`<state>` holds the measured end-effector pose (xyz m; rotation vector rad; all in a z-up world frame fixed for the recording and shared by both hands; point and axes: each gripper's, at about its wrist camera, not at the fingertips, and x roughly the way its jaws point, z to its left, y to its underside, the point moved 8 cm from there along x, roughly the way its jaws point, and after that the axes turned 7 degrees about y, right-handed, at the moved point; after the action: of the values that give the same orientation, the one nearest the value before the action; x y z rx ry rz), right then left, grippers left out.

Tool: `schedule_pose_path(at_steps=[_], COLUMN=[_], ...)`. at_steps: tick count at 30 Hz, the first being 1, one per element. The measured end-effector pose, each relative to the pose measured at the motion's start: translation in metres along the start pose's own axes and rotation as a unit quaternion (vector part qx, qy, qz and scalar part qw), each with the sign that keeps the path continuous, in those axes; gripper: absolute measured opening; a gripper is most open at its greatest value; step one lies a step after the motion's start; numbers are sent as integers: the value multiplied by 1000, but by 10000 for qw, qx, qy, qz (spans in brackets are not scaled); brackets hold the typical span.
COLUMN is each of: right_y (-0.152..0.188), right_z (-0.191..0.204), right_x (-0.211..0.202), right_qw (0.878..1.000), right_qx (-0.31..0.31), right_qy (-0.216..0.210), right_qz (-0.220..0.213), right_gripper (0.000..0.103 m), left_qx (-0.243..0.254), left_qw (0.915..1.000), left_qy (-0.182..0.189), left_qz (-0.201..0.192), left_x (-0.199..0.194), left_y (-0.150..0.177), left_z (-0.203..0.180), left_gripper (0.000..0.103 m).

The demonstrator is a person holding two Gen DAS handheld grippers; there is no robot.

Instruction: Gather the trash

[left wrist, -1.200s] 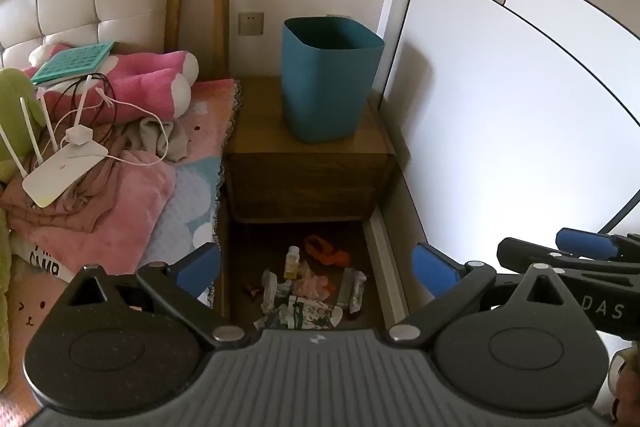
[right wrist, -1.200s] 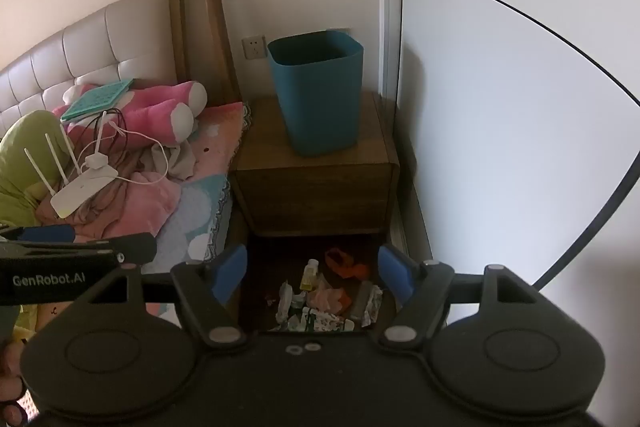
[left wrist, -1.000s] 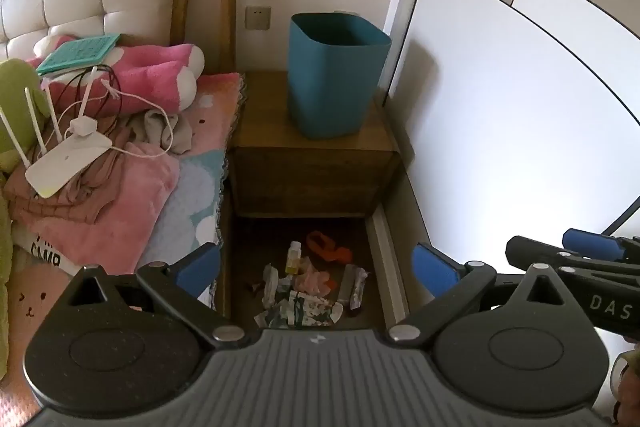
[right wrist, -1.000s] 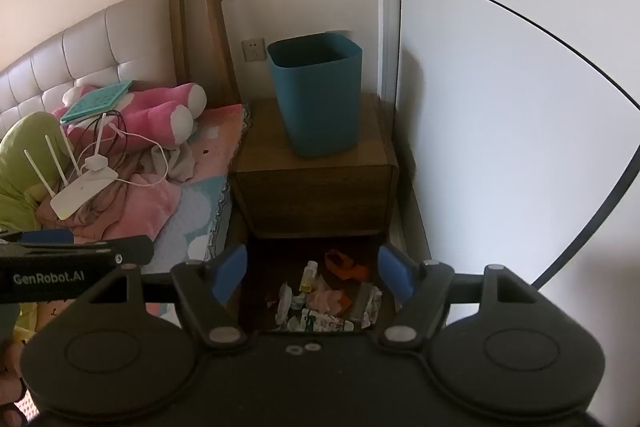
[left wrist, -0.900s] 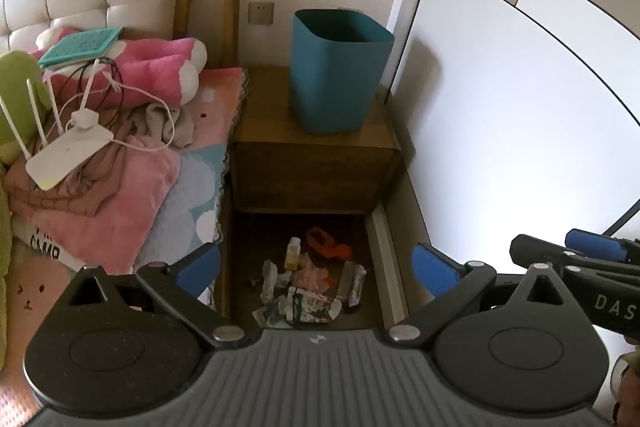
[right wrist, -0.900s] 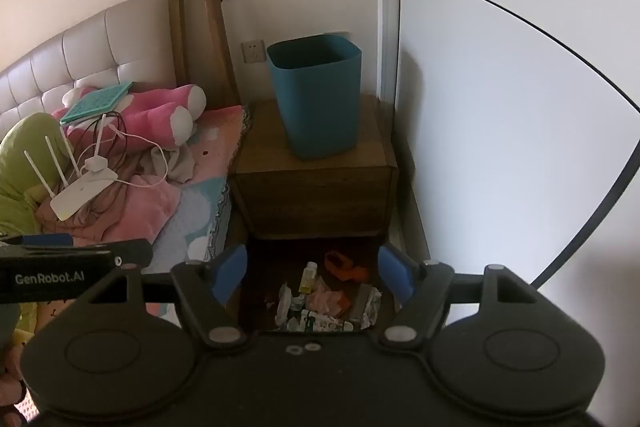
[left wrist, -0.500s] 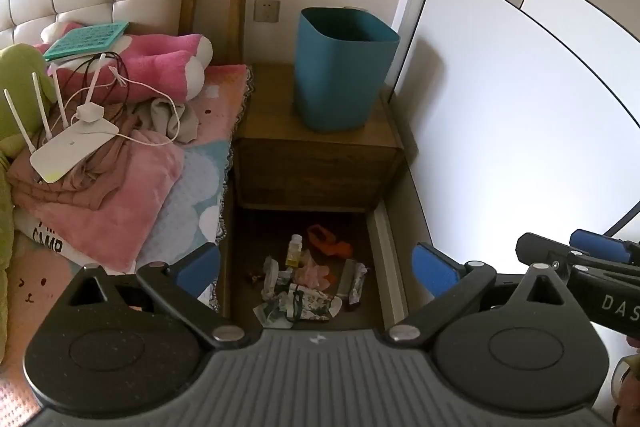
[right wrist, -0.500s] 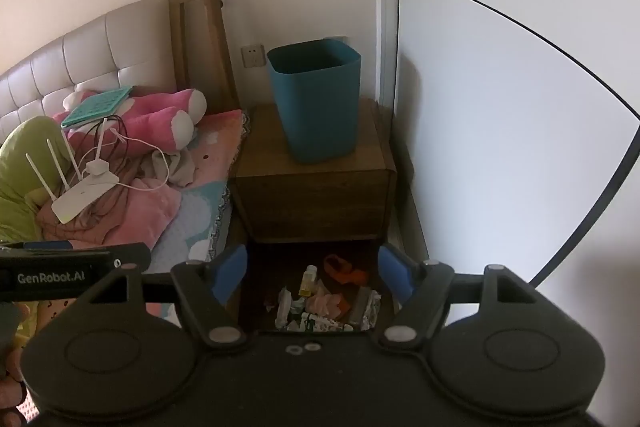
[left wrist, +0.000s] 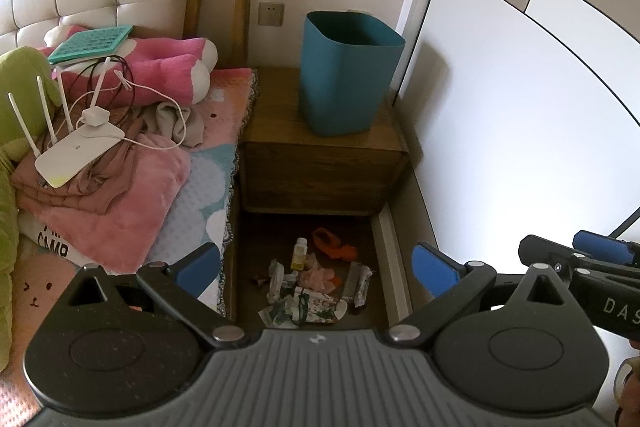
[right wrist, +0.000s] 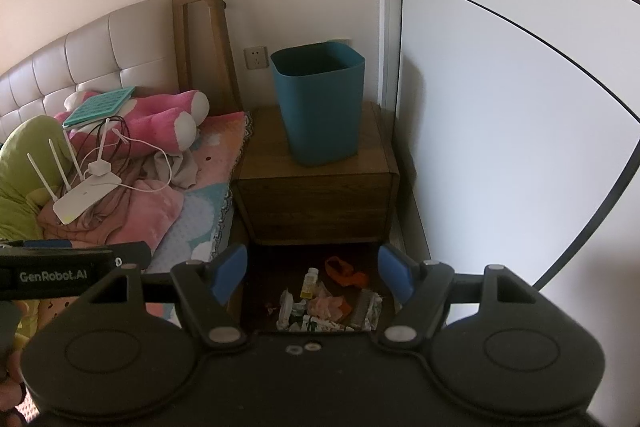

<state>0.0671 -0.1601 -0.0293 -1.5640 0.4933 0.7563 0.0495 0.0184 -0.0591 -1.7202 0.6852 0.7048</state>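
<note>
Scattered trash pile on dark floor below nightstand; upright empty teal bin on nightstand top.

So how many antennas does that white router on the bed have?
4 show on the white router: three fanned at its left, one slanting right behind the adapter. None seems hidden.

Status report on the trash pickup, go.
Left hand-held gripper and right hand-held gripper open, both empty. Trash pile untouched on floor below nightstand; teal bin upright on top. Nothing blocking the pile.
</note>
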Motion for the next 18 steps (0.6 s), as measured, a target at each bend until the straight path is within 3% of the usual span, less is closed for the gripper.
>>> schedule_pose_path(at_steps=[18], right_y=[1], right_z=[1], right_x=[-3], right_qw=[10000], right_qx=[-16], right_qy=[-31], right_qz=[-47], right_gripper=[72], left_qx=[47], left_qw=[10000], left_qy=[8], left_qz=[-64], left_x=[-6], left_y=[1], left_z=[2], left_gripper=[103])
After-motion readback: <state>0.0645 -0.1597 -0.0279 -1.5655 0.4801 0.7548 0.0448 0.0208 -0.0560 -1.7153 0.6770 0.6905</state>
